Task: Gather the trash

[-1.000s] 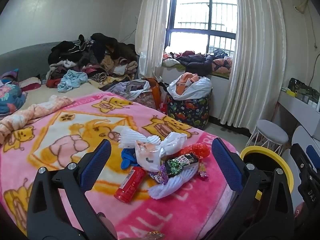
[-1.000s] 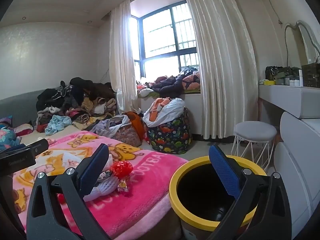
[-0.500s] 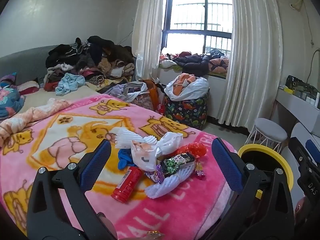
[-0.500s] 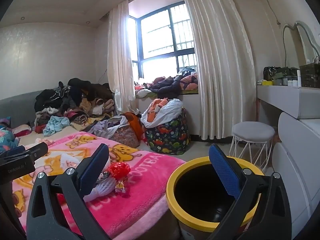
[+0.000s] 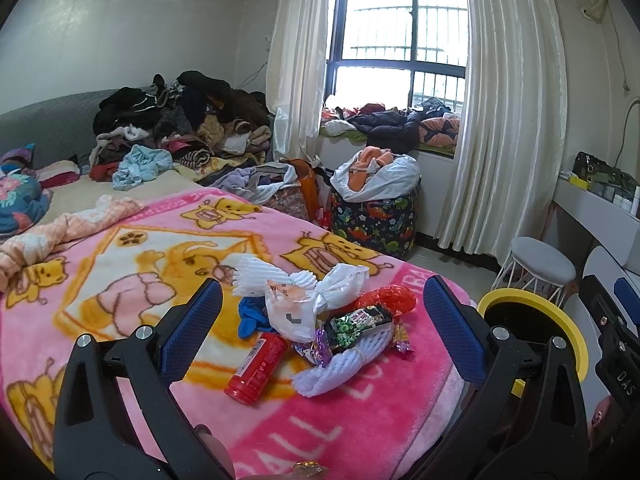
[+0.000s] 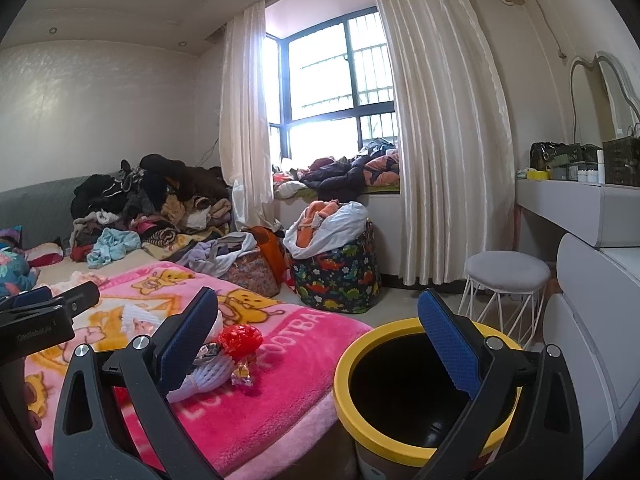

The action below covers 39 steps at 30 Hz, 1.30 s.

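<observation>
With both tongs, left (image 5: pixel 323 330) and right (image 6: pixel 318 334), spread and empty, we see the trash (image 5: pixel 320 324) untouched on the bed (image 5: pixel 120 280), the bin (image 6: pixel 400 396) at its 3 o'clock apparently bare.

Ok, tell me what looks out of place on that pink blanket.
A heap of trash lies on the pink blanket near the bed's foot: a red can on its side, white foam netting, a crumpled plastic bag, snack wrappers. The yellow-rimmed bin beside the bed looks empty.
</observation>
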Tool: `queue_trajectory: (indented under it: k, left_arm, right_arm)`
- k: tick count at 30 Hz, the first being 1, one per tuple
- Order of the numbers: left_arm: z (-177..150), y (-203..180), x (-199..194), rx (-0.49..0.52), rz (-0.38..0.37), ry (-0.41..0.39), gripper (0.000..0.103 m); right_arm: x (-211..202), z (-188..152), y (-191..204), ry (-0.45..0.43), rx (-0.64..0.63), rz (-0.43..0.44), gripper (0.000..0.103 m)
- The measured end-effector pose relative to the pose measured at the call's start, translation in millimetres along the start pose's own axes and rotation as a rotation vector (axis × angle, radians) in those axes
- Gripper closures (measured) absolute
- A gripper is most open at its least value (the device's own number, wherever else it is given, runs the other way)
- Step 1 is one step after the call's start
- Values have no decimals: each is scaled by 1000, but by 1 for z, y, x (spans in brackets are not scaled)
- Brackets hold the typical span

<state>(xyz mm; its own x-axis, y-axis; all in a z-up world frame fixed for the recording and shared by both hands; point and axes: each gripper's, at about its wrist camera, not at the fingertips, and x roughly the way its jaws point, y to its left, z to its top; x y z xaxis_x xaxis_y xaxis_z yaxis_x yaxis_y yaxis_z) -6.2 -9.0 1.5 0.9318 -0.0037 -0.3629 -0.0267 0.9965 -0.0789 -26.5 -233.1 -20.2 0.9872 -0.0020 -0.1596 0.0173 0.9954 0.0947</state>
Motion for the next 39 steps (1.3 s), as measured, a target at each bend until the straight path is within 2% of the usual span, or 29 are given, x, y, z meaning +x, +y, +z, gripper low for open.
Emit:
queue_trajectory:
  k: [31,39]
  left_arm:
    - [-6,1,6,-8,-4,10,11]
    - [-6,33,17,-88,27,12,11]
  right_arm:
    - [2,-10,3,17,-14,7,6]
    - [12,-15,21,56,-52,68,6]
